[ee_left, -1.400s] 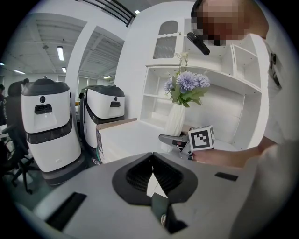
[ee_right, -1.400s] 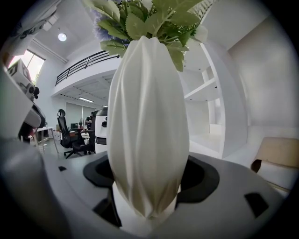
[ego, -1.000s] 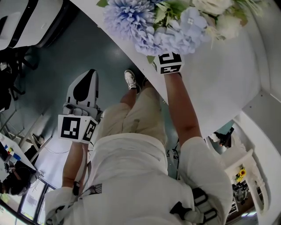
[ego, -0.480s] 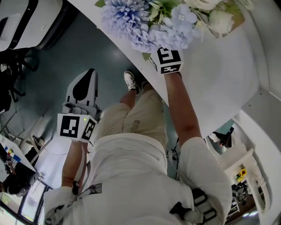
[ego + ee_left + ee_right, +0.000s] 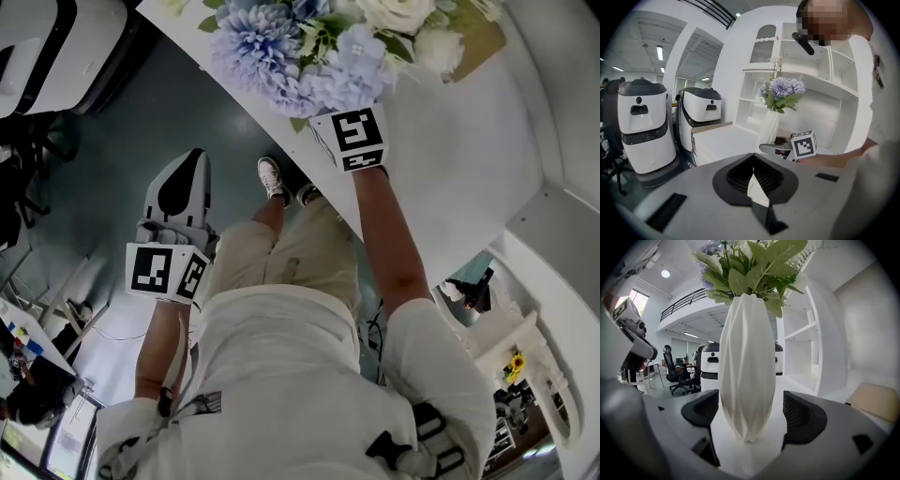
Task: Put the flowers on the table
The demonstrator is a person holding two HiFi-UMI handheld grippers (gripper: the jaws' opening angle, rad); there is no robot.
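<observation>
A ribbed white vase with lilac and white flowers and green leaves stands upright on the white table. My right gripper is open, one jaw on each side of the vase's lower part with a gap on both sides. In the left gripper view the vase stands just past the right gripper. My left gripper hangs over the floor left of the table, away from the vase, shut on nothing.
Two white service robots stand on the floor to the left. A white shelf unit rises behind the table. Office chairs are farther off. A tan pad lies at the right.
The right gripper's jaws have opened and let go of the vase, then drawn back a little. The vase now stands free on the table. The left gripper has barely moved.
</observation>
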